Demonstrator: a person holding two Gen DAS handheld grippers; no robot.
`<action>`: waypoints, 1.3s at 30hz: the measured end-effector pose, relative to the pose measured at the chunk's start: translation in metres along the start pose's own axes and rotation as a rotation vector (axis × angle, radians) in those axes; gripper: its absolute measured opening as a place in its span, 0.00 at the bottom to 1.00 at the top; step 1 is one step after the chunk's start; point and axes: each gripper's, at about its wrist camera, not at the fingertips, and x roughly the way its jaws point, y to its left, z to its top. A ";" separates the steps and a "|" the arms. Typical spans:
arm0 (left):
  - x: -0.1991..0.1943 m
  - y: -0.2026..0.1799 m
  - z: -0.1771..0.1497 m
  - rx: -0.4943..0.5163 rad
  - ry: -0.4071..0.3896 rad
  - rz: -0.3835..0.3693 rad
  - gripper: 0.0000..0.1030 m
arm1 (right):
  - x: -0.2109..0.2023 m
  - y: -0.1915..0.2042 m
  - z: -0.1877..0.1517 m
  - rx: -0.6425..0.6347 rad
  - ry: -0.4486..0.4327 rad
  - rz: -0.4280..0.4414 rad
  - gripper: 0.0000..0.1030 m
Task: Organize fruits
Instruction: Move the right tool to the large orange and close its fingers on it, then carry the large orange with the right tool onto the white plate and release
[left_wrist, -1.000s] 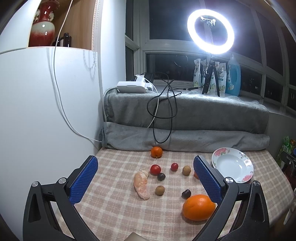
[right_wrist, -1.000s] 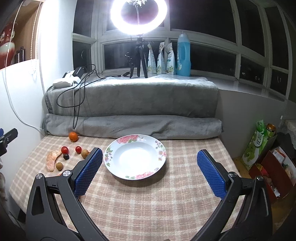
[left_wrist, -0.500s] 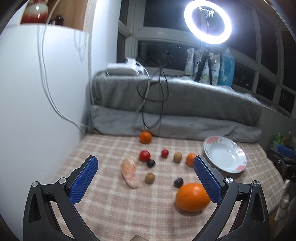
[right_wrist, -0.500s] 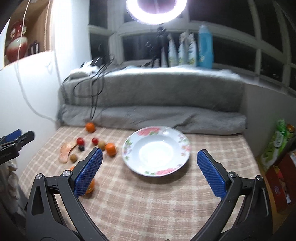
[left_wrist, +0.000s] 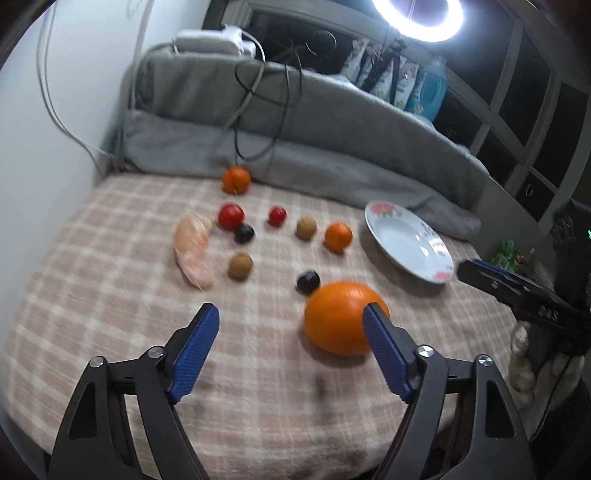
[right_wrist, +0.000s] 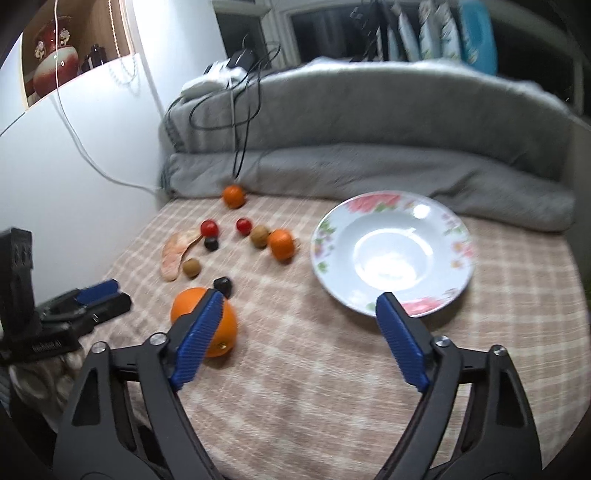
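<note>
Left gripper (left_wrist: 291, 325) and right gripper (right_wrist: 299, 314), both with jaws spread wide and holding nothing, above a checked tablecloth (left_wrist: 110, 295). The large orange (left_wrist: 338, 317) lies nearest the left gripper, its right side behind that gripper's right blue pad (left_wrist: 384, 347); in the right wrist view the same orange (right_wrist: 195, 314) sits partly behind the left pad. A dark grape (left_wrist: 308, 281) touches or nearly touches the orange's far side. Beyond lie a brown longan (left_wrist: 240, 266), a peeled citrus segment (left_wrist: 194, 251), two red tomatoes (left_wrist: 231, 216), a second grape, a second longan, and two small tangerines (left_wrist: 338, 236). The flowered plate (right_wrist: 391, 291), holding no fruit, stands to the right of the fruit. A rolled grey blanket (left_wrist: 332, 173) borders the far edge, a white wall (left_wrist: 44, 129) the left; open cloth lies between the grippers and the fruit.
</note>
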 end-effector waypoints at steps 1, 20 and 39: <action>0.003 0.000 -0.002 -0.004 0.016 -0.014 0.76 | 0.005 0.001 0.000 0.001 0.018 0.020 0.76; 0.039 -0.015 -0.016 -0.010 0.153 -0.187 0.59 | 0.075 0.041 0.002 -0.035 0.260 0.316 0.65; 0.054 -0.011 -0.016 0.016 0.179 -0.188 0.48 | 0.102 0.044 0.004 -0.016 0.352 0.385 0.65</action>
